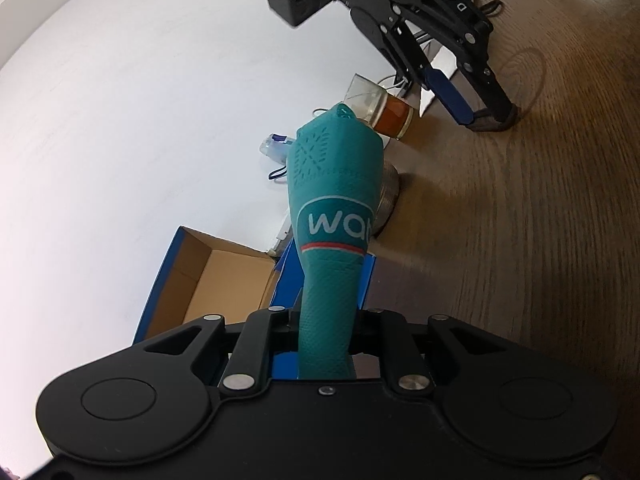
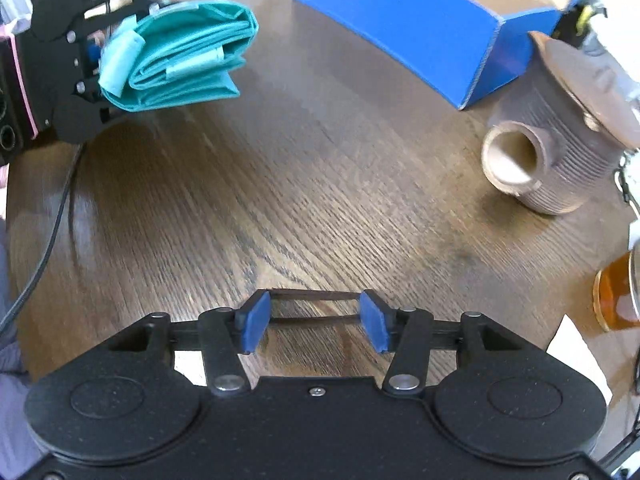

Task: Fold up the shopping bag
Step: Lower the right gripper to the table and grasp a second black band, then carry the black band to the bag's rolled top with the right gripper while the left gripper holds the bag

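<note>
The teal shopping bag (image 1: 332, 208) is folded into a thick bundle with white lettering on it. It sticks out forward from my left gripper (image 1: 324, 320), which is shut on its near end and holds it above the wooden table (image 2: 280, 200). The right wrist view shows the same bag (image 2: 188, 60) at upper left, layered folds facing out, clamped in the left gripper (image 2: 96, 52). My right gripper (image 2: 316, 320) points down at the bare tabletop, open, with nothing between its blue pads (image 2: 252, 324). In the left wrist view the right gripper (image 1: 486, 118) sits at upper right, tips near the table.
An open blue cardboard box (image 2: 400, 28) stands at the far side. A ribbed ceramic pot (image 2: 560, 152) with a spout sits at right, and a glass jar of amber liquid (image 2: 616, 292) near the right edge beside white paper (image 2: 580, 356). A black cable (image 2: 48, 240) trails at left.
</note>
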`<state>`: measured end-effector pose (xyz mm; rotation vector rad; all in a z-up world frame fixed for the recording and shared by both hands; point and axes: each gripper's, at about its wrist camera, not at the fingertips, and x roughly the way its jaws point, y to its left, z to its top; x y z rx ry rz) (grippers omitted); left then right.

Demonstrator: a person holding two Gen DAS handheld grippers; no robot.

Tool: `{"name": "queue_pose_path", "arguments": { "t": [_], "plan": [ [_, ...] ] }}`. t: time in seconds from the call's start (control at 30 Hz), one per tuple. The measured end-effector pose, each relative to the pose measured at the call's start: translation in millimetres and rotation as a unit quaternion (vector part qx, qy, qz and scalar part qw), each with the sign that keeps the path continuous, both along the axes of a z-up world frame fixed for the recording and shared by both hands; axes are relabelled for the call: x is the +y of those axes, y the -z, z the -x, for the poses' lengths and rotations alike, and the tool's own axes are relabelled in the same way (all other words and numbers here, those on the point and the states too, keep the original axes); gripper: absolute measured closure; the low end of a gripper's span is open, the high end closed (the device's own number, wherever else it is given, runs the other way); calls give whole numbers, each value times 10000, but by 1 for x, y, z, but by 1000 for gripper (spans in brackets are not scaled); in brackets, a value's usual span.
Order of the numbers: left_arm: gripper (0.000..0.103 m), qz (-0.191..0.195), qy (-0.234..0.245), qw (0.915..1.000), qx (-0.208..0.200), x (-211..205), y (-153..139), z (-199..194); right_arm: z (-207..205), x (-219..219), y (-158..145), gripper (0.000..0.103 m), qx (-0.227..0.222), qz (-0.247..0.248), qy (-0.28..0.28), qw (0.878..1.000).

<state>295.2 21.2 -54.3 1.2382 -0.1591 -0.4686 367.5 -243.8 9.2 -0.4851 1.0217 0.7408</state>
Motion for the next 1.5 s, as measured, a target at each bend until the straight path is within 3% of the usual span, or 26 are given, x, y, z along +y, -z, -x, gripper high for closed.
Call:
{"name": "queue_pose_path", "arguments": {
  "t": [0.23, 0.43, 0.6, 0.63, 0.67, 0.7, 0.73, 0.9, 1.13, 1.27, 1.37, 1.5],
  "plan": [
    [85, -147, 57, 9999, 24, -4, 1, 3, 25, 11, -4, 48, -440, -199, 220, 9986],
    [85, -155, 92, 9998, 59, -7, 2, 2, 10, 23, 6, 49, -166, -230, 272, 9992],
    [85, -211, 128, 9997, 70, -4, 2, 8, 11, 30, -2, 55, 108, -133, 124, 9998],
    [85, -221, 137, 9996, 64, -4, 3, 8, 6, 32, 0, 62, 131, -125, 117, 9998],
    [85, -221, 160, 9996, 74, -3, 2, 8, 3, 34, 1, 86, 156, -118, 108, 9998],
    [85, -195, 169, 9996, 60, -3, 2, 9, 2, 37, -1, 102, 197, -109, 92, 9997],
    [85, -147, 174, 9997, 29, -2, 2, 12, 1, 40, -2, 101, 209, -54, 90, 9997],
    [87, -18, 116, 9999, -79, 2, 1, 15, 20, 46, -9, 102, -458, 72, 21, 9989],
    [87, -123, 50, 9997, -188, 3, 6, 12, 76, 40, -82, 102, -1991, -557, -141, 9783],
    [87, -114, 86, 9992, -370, -2, 9, 17, 97, 48, -119, 102, -2311, -904, -417, 9678],
    [88, -172, 233, 9961, -833, -9, 13, 25, 89, 73, -128, 102, -2266, -1090, -559, 9662],
    [90, -272, 346, 9896, -1369, -12, 18, 37, 68, 94, -118, 102, -2128, -1055, -473, 9702]
  ]
}}
